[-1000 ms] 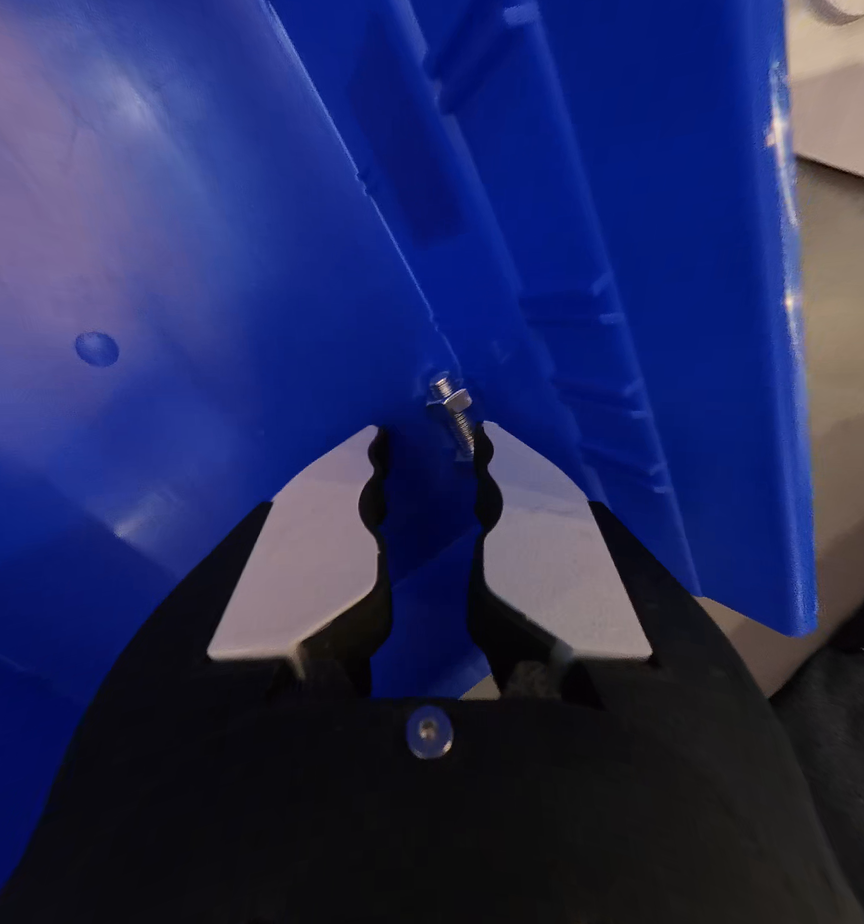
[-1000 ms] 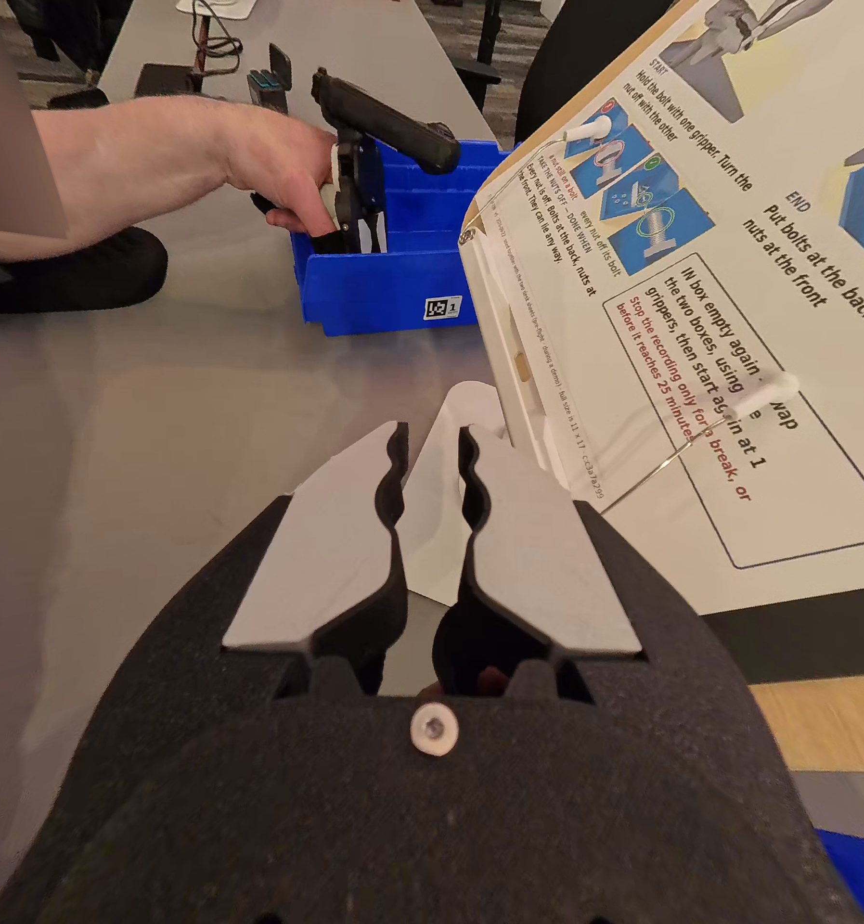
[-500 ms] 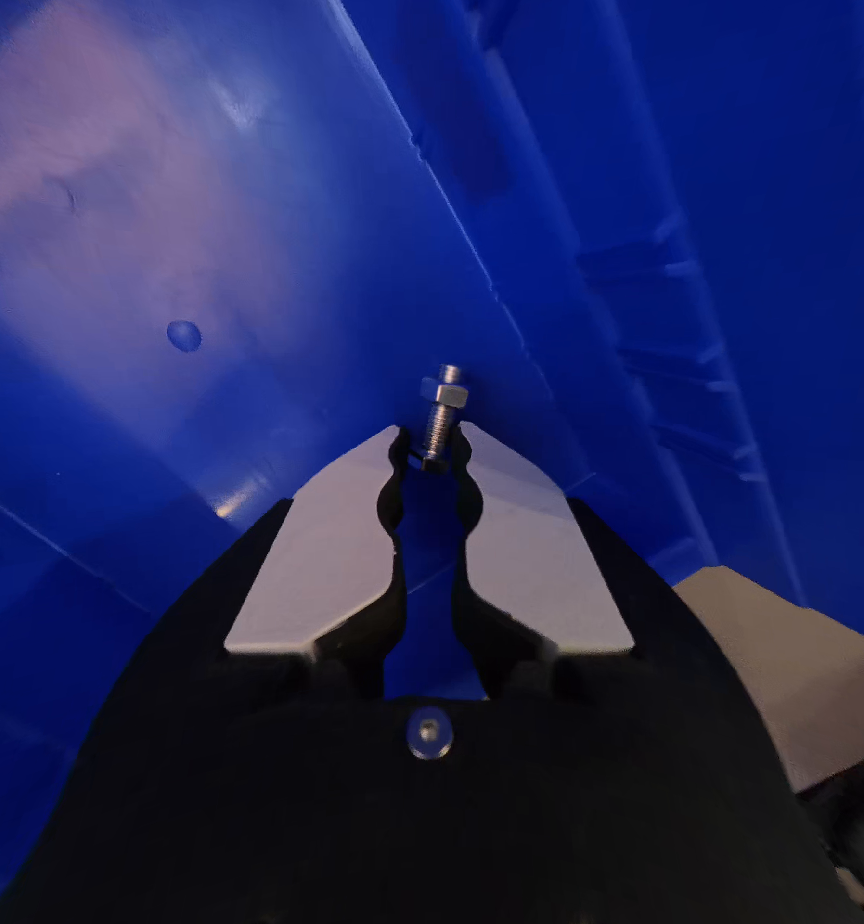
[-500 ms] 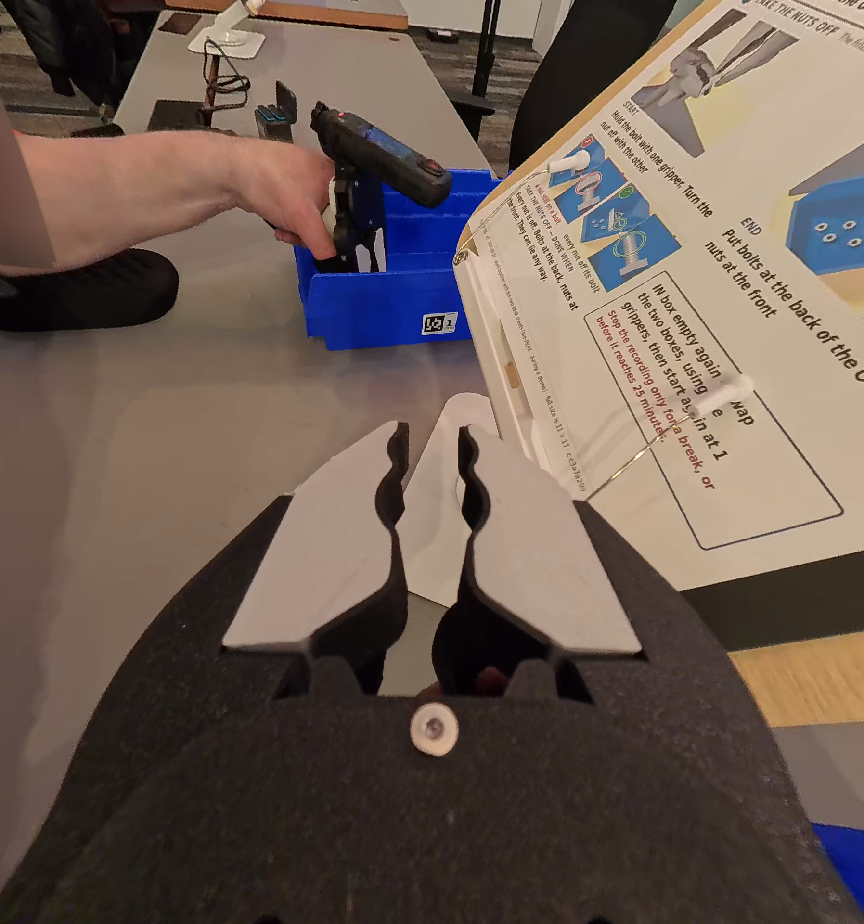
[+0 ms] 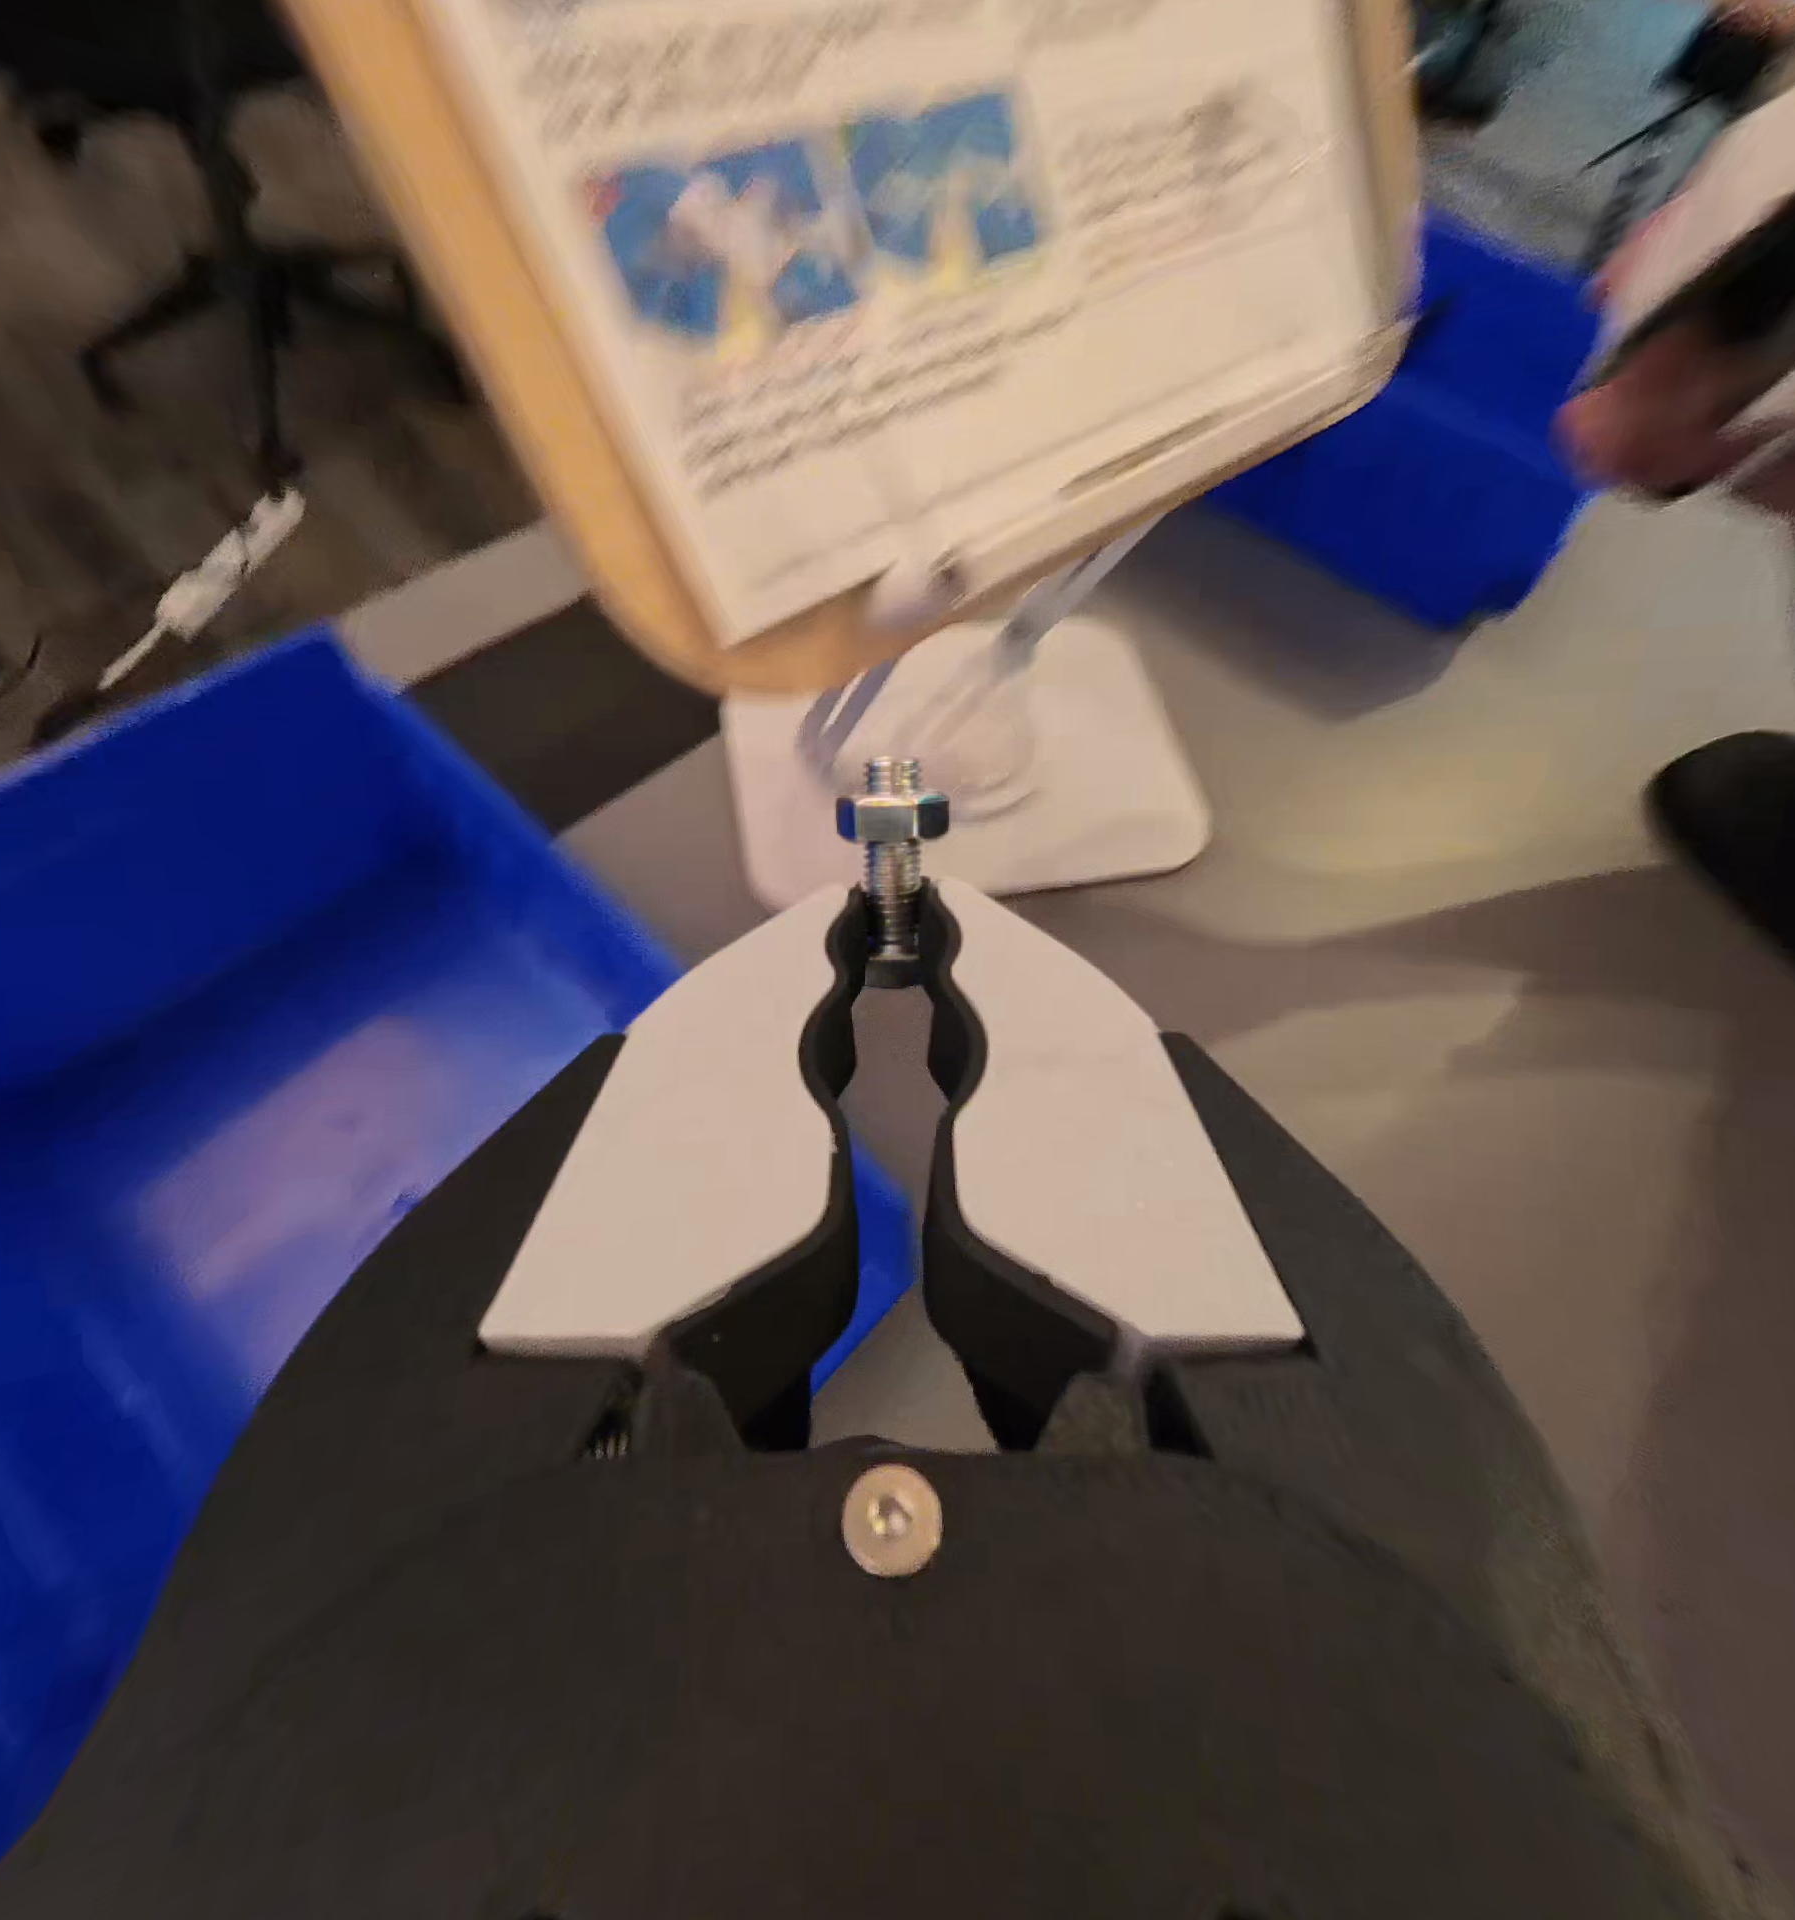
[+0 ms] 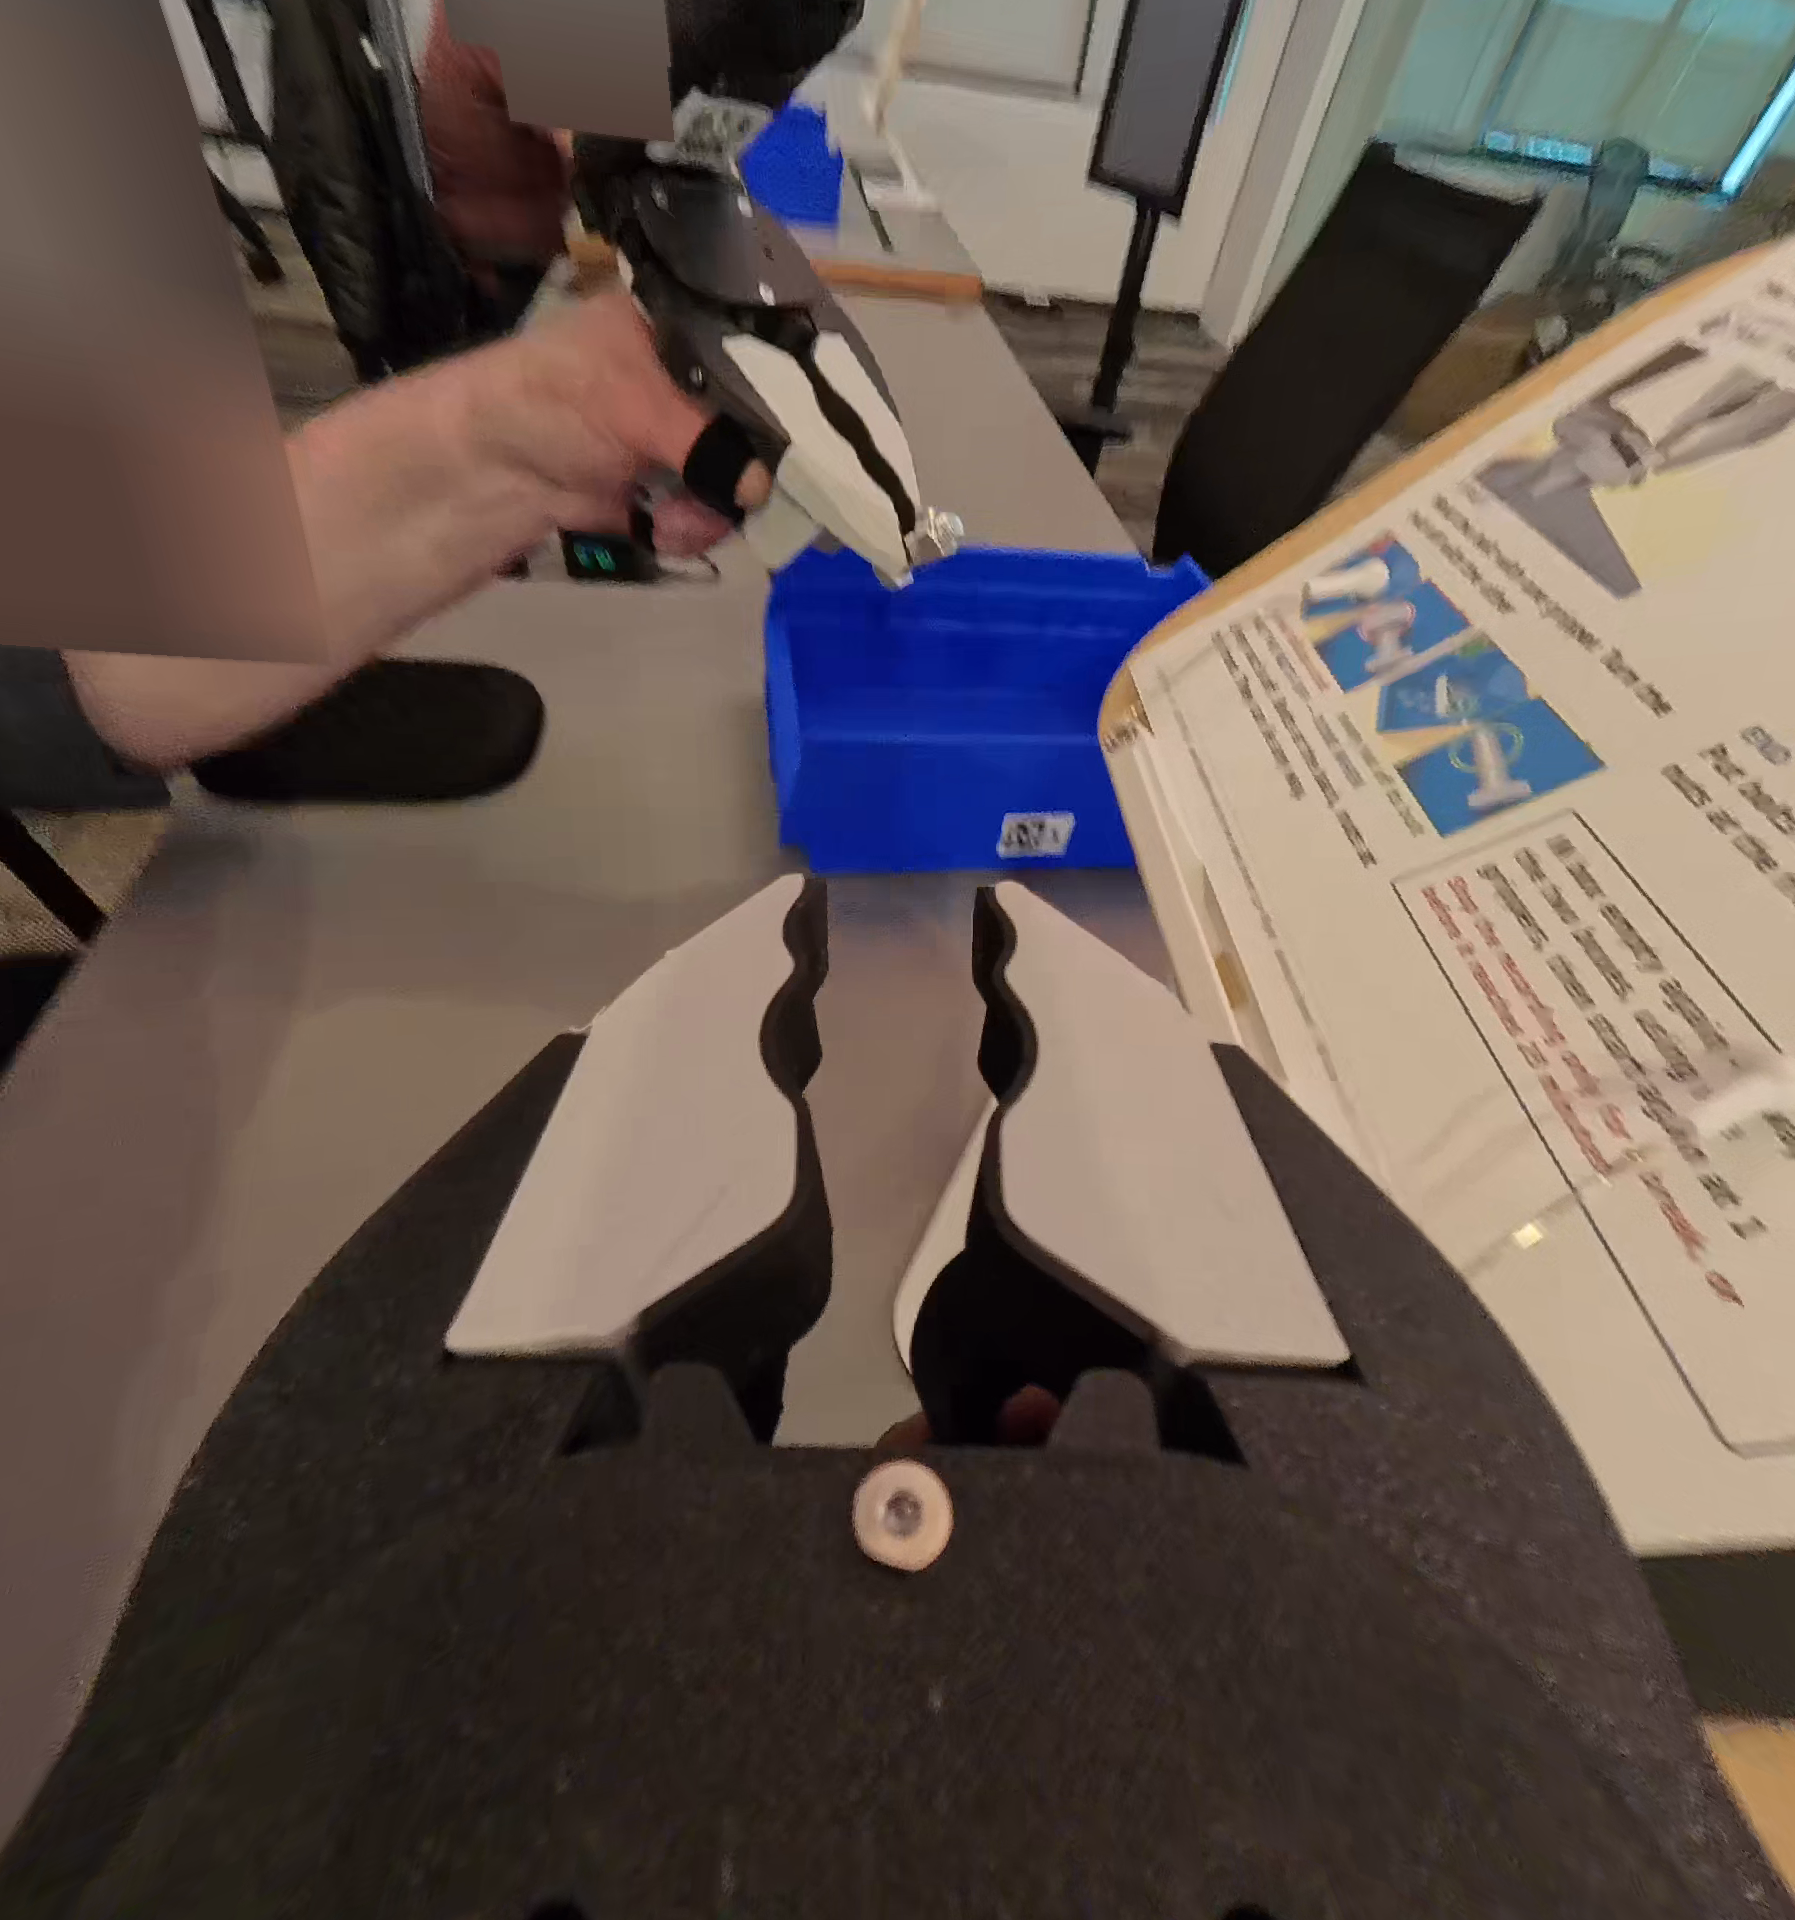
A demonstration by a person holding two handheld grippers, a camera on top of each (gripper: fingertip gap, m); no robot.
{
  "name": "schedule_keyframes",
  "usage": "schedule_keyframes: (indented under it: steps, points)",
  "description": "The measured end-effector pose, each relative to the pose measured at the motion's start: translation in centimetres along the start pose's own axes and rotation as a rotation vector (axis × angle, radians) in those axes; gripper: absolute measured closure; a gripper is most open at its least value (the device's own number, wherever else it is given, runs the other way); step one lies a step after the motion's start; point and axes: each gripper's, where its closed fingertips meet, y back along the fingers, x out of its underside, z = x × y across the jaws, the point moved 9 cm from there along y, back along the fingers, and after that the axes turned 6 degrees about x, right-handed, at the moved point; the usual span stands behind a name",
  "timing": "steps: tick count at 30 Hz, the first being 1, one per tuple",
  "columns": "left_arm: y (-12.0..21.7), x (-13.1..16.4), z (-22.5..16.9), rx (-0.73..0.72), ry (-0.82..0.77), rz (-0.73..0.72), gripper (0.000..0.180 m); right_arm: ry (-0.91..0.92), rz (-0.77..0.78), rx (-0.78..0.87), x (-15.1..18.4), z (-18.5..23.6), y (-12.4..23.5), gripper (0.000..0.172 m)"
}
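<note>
My left gripper (image 5: 891, 920) is shut on a silver bolt (image 5: 889, 896), with both pads on its threaded shank near the head. A hex nut (image 5: 891, 817) sits on the thread above the fingertips. It holds the bolt in the air above the grey table, beside a blue bin (image 5: 197, 935). In the right wrist view the left gripper (image 6: 908, 556) shows above the blue bin (image 6: 934, 727) with the bolt and nut (image 6: 940, 532) at its tips. My right gripper (image 6: 903, 935) is open and empty, low over the table in front of that bin.
A printed sheet on a wooden board (image 6: 1558, 831) leans on a white stand (image 5: 976, 790) to the right of the bin. A second blue bin (image 5: 1433, 436) stands behind it. A person's hand (image 6: 519, 457) holds the left gripper. A black pad (image 6: 373, 727) lies on the table (image 6: 353, 987). About 20 centimetres separates my left fingertips from my right.
My left gripper closed on the bolt inside the blue bin and lifted it out into the air. My right gripper opened wider and swung a little toward the bin.
</note>
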Motion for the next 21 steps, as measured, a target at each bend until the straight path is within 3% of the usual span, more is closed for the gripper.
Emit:
schedule_keyframes:
  steps: [4,9,13,21]
  points:
    - [-3.0,-2.7,-5.8,0.179,-0.091,-0.206,0.172,-0.090,-0.148,-0.052,-0.3,0.6,-0.9,0.138]
    - [-9.3,-3.5,-11.0,0.322,-0.140,-0.370,0.172,-0.193,-0.289,-0.078,-0.2,0.1,-0.7,0.134]
    - [-12.2,-4.2,-13.0,0.366,-0.164,-0.482,0.172,-0.213,-0.289,-0.099,0.4,-0.8,-0.2,0.135]
    - [-14.7,-5.0,-13.7,0.388,-0.202,-0.486,0.172,-0.249,-0.291,-0.143,1.3,-1.9,0.3,0.152]
